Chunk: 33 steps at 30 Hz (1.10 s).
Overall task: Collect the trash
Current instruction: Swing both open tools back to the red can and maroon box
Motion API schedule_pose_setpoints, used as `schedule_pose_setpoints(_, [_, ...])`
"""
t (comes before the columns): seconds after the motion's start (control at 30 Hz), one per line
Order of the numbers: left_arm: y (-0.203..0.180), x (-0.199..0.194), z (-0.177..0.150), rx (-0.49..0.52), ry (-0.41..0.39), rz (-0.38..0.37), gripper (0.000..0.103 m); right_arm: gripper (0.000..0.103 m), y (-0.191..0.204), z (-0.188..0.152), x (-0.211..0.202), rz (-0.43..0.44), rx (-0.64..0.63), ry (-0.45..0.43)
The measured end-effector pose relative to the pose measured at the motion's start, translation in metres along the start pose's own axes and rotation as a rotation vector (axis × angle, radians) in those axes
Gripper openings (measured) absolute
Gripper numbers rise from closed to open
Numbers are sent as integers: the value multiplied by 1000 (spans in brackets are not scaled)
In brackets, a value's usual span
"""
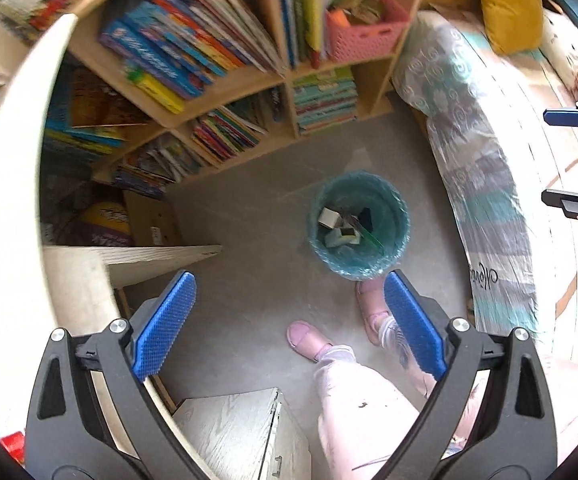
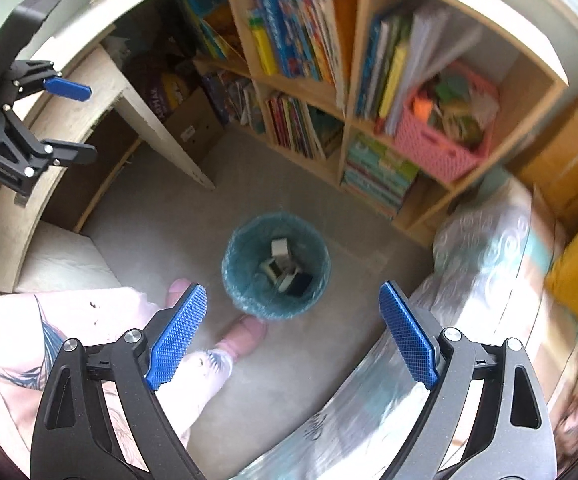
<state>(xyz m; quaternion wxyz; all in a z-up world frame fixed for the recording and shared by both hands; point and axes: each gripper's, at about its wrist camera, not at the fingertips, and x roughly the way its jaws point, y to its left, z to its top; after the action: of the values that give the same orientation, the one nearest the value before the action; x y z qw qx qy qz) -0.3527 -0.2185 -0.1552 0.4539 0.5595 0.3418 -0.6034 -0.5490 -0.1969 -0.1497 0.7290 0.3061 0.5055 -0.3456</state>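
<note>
here both the left claw (image 1: 289, 320) and right claw (image 2: 293, 332) gape empty above the teal bin (image 1: 358, 226), seemingly holding scraps.

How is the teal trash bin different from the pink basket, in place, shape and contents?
The teal trash bin stands on the grey floor; the pink basket sits inside a bookshelf compartment. The bin is round and lined with a thin plastic bag; the basket is rectangular with perforated walls. The bin holds small whitish and dark boxes; the basket holds colourful paper-like pieces. Both are open-topped and partly filled.
</note>
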Motion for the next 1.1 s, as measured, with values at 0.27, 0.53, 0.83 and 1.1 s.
schedule_pose_setpoints(0.27, [45,-58,-33,-102,-85,72,94,88,46,63,-28,128,-151,-49])
schedule_pose_setpoints(0.53, [94,-103,-87,-248,-120,163,95,88,130,127,-43,211,-442,-89])
schedule_pose_setpoints(0.83, [151,-124,-165,-486,-102,251,96,88,230,176,-44,258,-716,-116])
schedule_pose_setpoints(1.1, [198,-131,-233,-652,-66,301,96,88,321,197,-36,303,-892,-111])
